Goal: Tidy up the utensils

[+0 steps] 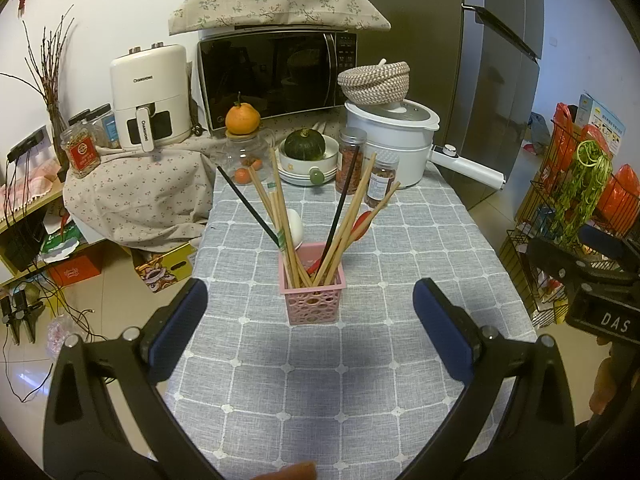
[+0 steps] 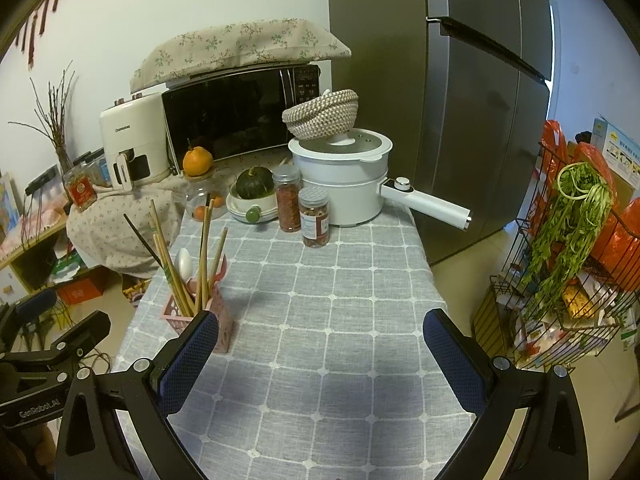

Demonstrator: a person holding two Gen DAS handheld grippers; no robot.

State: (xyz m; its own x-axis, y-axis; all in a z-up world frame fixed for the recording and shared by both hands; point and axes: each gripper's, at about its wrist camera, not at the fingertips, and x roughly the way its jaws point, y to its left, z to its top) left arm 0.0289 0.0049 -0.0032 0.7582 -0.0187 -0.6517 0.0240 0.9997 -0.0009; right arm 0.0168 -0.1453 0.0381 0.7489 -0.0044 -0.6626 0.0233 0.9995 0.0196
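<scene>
A pink perforated holder [image 1: 312, 300] stands upright on the grey checked tablecloth [image 1: 360, 380]. It holds several wooden chopsticks [image 1: 280, 216], two black chopsticks [image 1: 248, 210], a white spoon [image 1: 295, 226] and a red spoon [image 1: 362, 224]. My left gripper [image 1: 310, 296] is open and empty, its jaws standing wide either side of the holder, nearer the camera. In the right wrist view the holder [image 2: 222, 320] stands at the left, partly behind the left finger pad [image 2: 188, 360]. My right gripper [image 2: 320, 332] is open and empty above bare cloth.
At the table's far end stand two spice jars [image 2: 314, 216], a white pot [image 2: 344, 180] with a long handle, a squash in a bowl [image 1: 306, 152] and a glass jar. A microwave [image 1: 276, 76] and air fryer [image 1: 150, 96] stand behind. A wire rack [image 2: 560, 280] stands to the right.
</scene>
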